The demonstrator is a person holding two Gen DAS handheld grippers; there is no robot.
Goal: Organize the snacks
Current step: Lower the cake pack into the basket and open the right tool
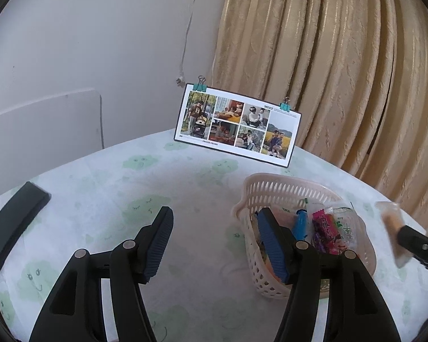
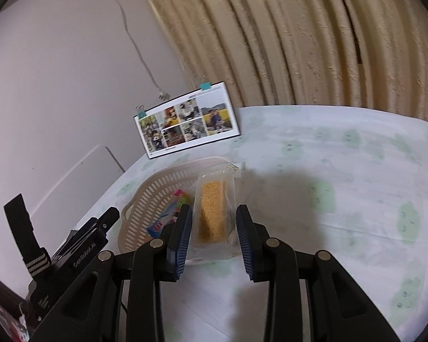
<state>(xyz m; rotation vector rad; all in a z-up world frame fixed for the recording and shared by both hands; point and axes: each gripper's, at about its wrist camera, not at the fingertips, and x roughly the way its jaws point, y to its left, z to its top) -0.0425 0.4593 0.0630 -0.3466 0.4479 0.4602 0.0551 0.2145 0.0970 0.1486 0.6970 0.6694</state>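
A clear snack packet [image 2: 214,213] with an orange-brown bar inside stands between the fingers of my right gripper [image 2: 214,239], which is shut on it. The left wrist view shows the same packet [image 1: 389,228], blurred, held just right of the pink slotted basket [image 1: 271,179]. In the basket lie a pink packet [image 1: 325,228], a blue one [image 1: 301,223] and a clear green-printed one [image 1: 345,213]. My left gripper [image 1: 215,242] is open with nothing in it, low over the table, its right finger in front of the basket's near-left side. The basket [image 2: 162,176] sits left of the held packet.
A photo card [image 1: 236,125] held by two teal binder clips stands at the table's far edge. A flat black object [image 1: 14,222] lies at the left edge of the green-patterned tablecloth [image 1: 157,185]. A beige curtain [image 1: 342,71] hangs behind, and a white panel [image 1: 42,131] stands at left.
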